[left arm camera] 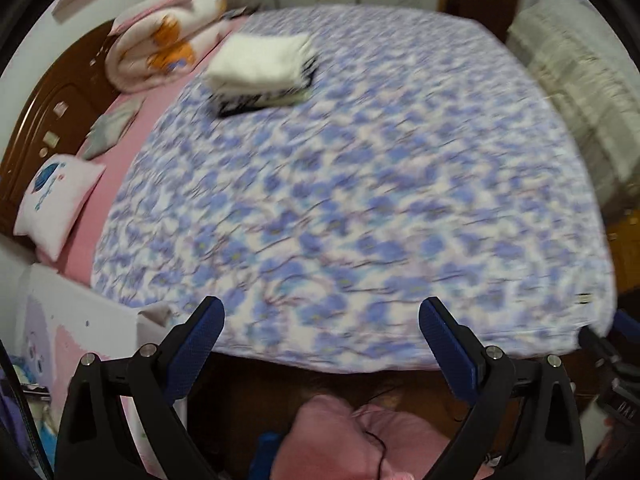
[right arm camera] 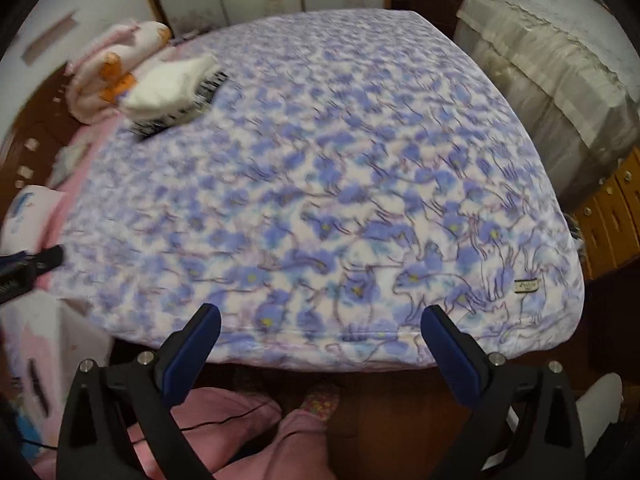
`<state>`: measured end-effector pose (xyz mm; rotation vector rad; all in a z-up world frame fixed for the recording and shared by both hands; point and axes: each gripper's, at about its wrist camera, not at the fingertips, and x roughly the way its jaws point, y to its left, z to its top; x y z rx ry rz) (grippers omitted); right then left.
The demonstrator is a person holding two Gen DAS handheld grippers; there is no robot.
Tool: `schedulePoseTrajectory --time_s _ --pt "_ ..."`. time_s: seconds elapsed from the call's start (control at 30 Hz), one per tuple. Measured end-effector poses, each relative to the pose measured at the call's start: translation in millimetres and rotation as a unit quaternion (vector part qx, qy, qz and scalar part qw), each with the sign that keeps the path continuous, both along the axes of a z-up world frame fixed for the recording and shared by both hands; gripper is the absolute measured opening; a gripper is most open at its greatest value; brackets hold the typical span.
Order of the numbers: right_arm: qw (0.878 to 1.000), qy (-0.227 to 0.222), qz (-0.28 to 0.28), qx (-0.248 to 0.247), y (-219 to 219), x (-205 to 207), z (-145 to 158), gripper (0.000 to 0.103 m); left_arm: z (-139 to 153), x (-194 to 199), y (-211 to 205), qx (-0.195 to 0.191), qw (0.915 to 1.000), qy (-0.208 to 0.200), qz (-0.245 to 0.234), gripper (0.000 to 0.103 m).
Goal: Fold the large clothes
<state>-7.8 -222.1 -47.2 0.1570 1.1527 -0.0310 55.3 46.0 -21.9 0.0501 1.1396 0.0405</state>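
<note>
Two pillows (left arm camera: 56, 200) beside headboard (left arm camera: 48, 112), folded stack (left arm camera: 260, 72) on blanket (left arm camera: 360, 200)

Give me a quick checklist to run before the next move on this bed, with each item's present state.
1. Left gripper open with nothing between its fingers: ok.
2. Right gripper open and holding nothing: ok.
3. Floral blanket lies spread flat over the bed: ok.
4. Folded stack sits on the blanket near the far left corner, so the blanket is not free to fold: not ok.
5. Near blanket edge in view below both grippers: ok.
6. A large garment laid out ready to fold: cannot tell, none in view.
</note>
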Motion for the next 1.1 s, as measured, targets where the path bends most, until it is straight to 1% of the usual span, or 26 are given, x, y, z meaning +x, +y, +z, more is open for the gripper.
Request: schedulePoseTrajectory --time_s 0.1,0.2,0.23,0.3,0.37,0.43,0.53,0.67,0.73,0.8,0.87,1.1 --pt "1.000 -0.009 0.003 0.015 4.1 -4.8 34.1 0.100 26.9 -11.4 -24.6 -0.010 0.9995 -0.028 -0.006 0.097" --pt "1.000 -0.009 -0.001 0.026 8.9 -12.6 52.2 0.100 42.5 -28.6 -36.8 -0.025 0.9983 -0.052 0.002 0.097" --pt "1.000 -0.016 0.003 0.016 12.0 -16.7 58.0 0.100 45.4 -34.6 -40.0 -0.027 0.9977 -0.062 0.004 0.097" --pt "0.999 -0.038 0.000 -0.025 19.1 -26.0 68.2 0.100 49.3 -43.7 -46.3 -0.015 0.9972 -0.073 -0.003 0.097" --pt "0.998 -0.045 -0.019 -0.039 20.0 -31.1 70.5 0.100 50.1 -47.3 -45.9 -0.012 0.9975 -0.070 0.000 0.097" --pt "0.998 -0.036 -0.031 -0.050 21.1 -32.7 68.4 0.100 52.4 -50.6 -40.8 -0.015 0.9969 -0.076 0.013 0.097" --pt "0.997 -0.037 -0.022 -0.060 26.9 -33.6 68.1 0.100 54.4 -52.3 -29.2 -0.028 0.9956 -0.085 0.029 0.099" --pt "0.995 -0.061 -0.006 -0.079 40.2 -36.8 73.6 0.101 47.9 -53.6 -22.4 -0.030 0.9964 -0.074 0.028 0.100" --pt "0.995 -0.063 0.005 -0.083 47.2 -36.1 73.7 0.101 47.9 -54.5 -18.6 -0.033 0.9963 -0.073 0.030 0.100" --pt "0.995 -0.057 0.017 -0.080 53.0 -34.1 71.7 0.103 46.9 -53.0 -17.5 -0.031 0.9966 -0.072 0.026 0.103" --pt "0.996 -0.054 0.022 -0.069 55.5 -32.8 70.2 0.103 44.2 -54.7 -18.7 -0.033 0.9970 -0.067 0.018 0.103" --pt "0.997 -0.055 0.004 -0.051 57.1 -34.2 70.6 0.103 39.4 -58.8 -21.9 -0.035 0.9975 -0.060 0.012 0.103"
